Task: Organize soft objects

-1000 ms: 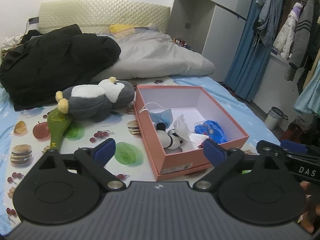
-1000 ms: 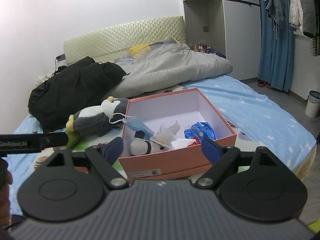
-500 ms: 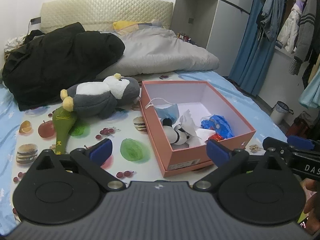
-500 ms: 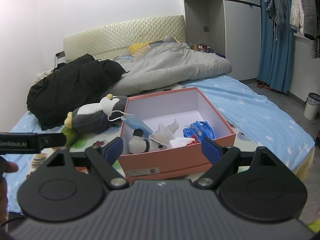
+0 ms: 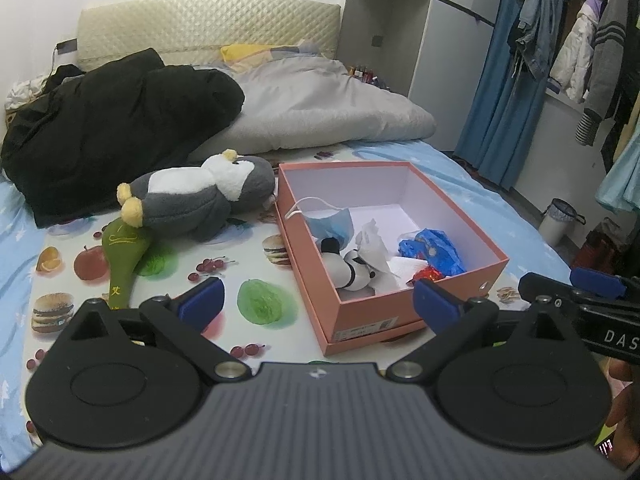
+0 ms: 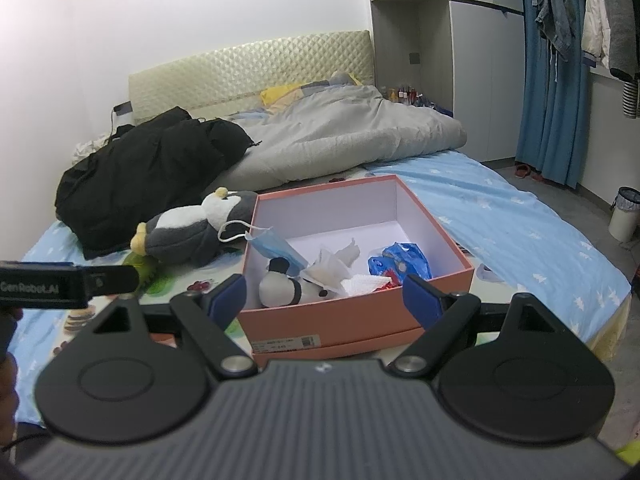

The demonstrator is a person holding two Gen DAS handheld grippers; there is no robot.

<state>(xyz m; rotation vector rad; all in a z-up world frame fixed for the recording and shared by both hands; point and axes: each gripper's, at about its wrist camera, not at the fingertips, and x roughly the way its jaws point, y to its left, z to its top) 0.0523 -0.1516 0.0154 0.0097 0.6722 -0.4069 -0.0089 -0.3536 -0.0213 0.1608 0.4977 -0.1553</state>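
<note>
A salmon-pink box (image 5: 404, 316) (image 6: 360, 322) stands open on the bed. In it lie a blue face mask (image 5: 334, 220), a small black-and-white plush (image 5: 350, 270) (image 6: 286, 286), white tissue (image 5: 376, 244) and a blue bag (image 5: 434, 250). A grey-and-white penguin plush (image 5: 192, 196) (image 6: 188, 230) lies left of the box, with a green paddle-shaped toy (image 5: 124, 254) beside it. My left gripper (image 5: 316, 300) is open and empty, short of the box's near corner. My right gripper (image 6: 324, 298) is open and empty in front of the box.
A black jacket (image 5: 104, 120) and a grey duvet (image 5: 320, 116) are piled at the head of the bed. A fruit-print mat (image 5: 240, 268) lies under the toys. Blue curtains (image 5: 500, 92), hanging clothes and a white bin (image 5: 560, 220) stand to the right.
Both grippers have drawn back a little from the box and risen slightly. Nothing on the bed has moved. Both stay open.
</note>
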